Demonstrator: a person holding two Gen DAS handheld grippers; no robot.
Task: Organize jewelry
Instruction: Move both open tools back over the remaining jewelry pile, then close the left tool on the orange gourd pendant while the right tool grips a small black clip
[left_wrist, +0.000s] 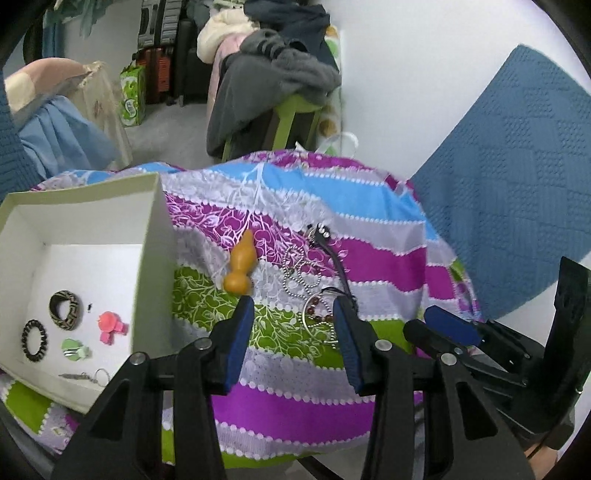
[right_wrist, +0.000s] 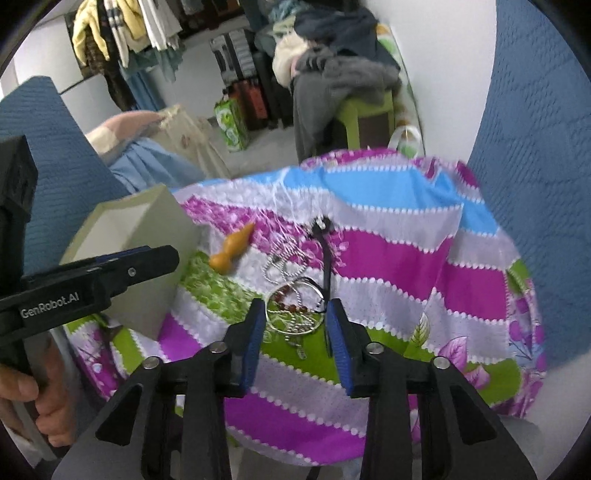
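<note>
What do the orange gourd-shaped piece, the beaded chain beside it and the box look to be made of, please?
The gourd-shaped piece looks like smooth polished wood or resin: even orange-tan, soft sheen. The beaded chain looks like metal: small silvery balls with bright glints. The box looks like matte cardboard: thin flat walls, dull white inside, greyish outside in the right wrist view. None is certain from looks alone.

Left gripper (left_wrist: 293, 314): jaws apart, nothing between the blue pads, hovering over a striped purple, green, blue and grey floral cloth (left_wrist: 376, 258). Open white cardboard box (left_wrist: 149, 236) at left holds a patterned black-and-gold bangle (left_wrist: 65, 309), a black beaded bracelet (left_wrist: 35, 340), a pink clip (left_wrist: 110, 326), a green clip (left_wrist: 74, 349) and a small silver ring piece (left_wrist: 101, 376). On the cloth: an orange gourd-shaped pendant (left_wrist: 242, 267), a silver ball chain (left_wrist: 299, 273), a red-beaded silver hoop (left_wrist: 320, 314) and a black cord (left_wrist: 338, 262). Right gripper (left_wrist: 454, 332) sits at right; its jaw state is unclear.
</note>
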